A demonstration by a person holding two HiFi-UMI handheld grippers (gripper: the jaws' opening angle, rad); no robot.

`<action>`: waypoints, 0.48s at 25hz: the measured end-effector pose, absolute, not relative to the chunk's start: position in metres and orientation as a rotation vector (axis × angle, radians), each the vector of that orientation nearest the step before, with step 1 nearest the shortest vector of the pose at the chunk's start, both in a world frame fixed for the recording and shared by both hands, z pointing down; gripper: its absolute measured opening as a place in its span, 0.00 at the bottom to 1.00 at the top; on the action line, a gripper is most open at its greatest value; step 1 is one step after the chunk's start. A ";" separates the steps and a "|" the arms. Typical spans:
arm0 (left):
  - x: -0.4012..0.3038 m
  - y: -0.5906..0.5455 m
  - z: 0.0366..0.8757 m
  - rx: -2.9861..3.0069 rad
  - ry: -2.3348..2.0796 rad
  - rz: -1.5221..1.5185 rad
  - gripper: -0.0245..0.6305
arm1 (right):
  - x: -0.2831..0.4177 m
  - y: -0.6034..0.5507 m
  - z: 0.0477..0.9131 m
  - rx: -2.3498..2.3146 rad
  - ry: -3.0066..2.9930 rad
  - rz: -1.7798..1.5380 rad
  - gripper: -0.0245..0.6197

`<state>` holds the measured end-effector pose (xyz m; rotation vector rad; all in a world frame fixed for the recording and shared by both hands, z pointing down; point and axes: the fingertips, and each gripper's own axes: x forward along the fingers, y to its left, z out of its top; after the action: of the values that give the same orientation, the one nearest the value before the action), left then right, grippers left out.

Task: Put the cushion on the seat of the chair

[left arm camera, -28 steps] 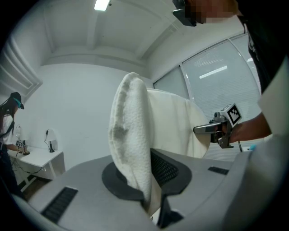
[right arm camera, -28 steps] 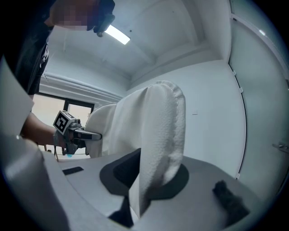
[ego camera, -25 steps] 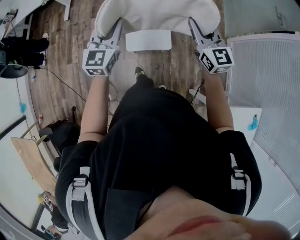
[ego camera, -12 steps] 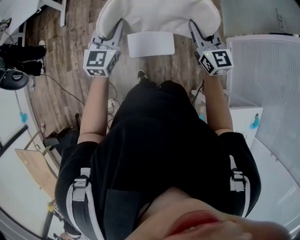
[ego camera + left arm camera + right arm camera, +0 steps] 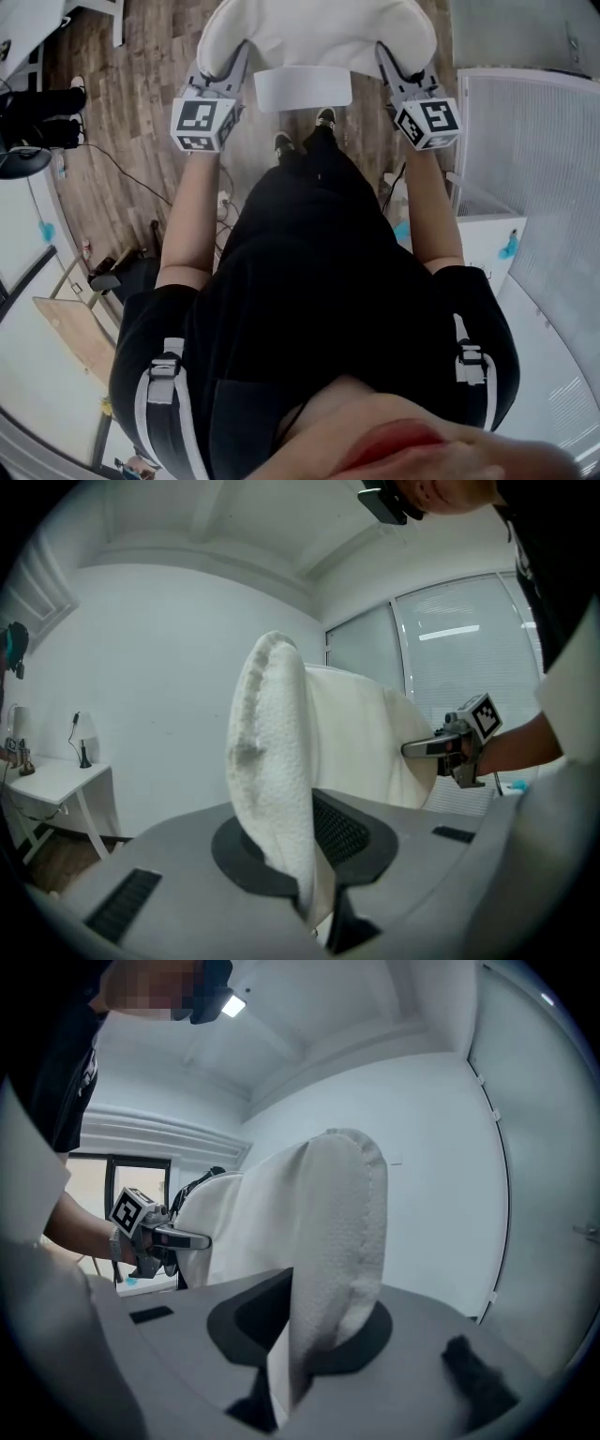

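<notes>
Cushion (image 5: 319,33): white, thick, fleecy cover; held off the floor in front of the person, at the top of the head view.
Cushion grip: carried by two opposite edges, one edge in each tongs; it spans the gap between them.
Left tongs (image 5: 236,58): pinching the cushion's left edge; in the left gripper view the edge is squeezed thin where it runs down between the jaws and swells out fat above them.
Right tongs (image 5: 386,54): pinching the cushion's right edge in the same way; the right gripper view shows the fabric wedged between the jaws and rising as a rounded roll.
Tongs to each other: well apart, at about the same level, both pointing away from the person; each one shows in the other's view, on the far side of the cushion.
White panel (image 5: 302,87): flat, rectangular, just under the cushion's near edge in the head view, between the two tongs; cannot tell whether it is the chair seat.
Person: black clothing, bare forearms stretched forward, shoes (image 5: 323,117) just beside the white panel.
Floor (image 5: 131,75): dark wood planks; a thin cable (image 5: 122,169) trails across it on the left.
Blinds (image 5: 525,159): pale, slatted, on the person's right.
Bench (image 5: 56,780): small and white, against the white wall at the left of the left gripper view, small items on top.
</notes>
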<state>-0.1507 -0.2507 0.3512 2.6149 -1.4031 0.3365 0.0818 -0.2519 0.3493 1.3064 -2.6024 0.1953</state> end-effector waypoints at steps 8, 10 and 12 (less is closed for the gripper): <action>-0.144 -0.273 0.421 2.511 -1.364 0.425 0.13 | 0.090 -0.280 0.425 1.249 -2.568 0.347 0.13; -0.138 -0.280 0.445 2.475 -1.365 0.457 0.13 | 0.094 -0.286 0.449 1.233 -2.553 0.395 0.13; -0.136 -0.286 0.468 2.443 -1.364 0.480 0.13 | 0.096 -0.291 0.471 1.222 -2.530 0.436 0.13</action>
<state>-0.1358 -0.2860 0.4684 2.4427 -1.3639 0.4802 0.0960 -0.2914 0.4707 1.2216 -2.5299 0.4364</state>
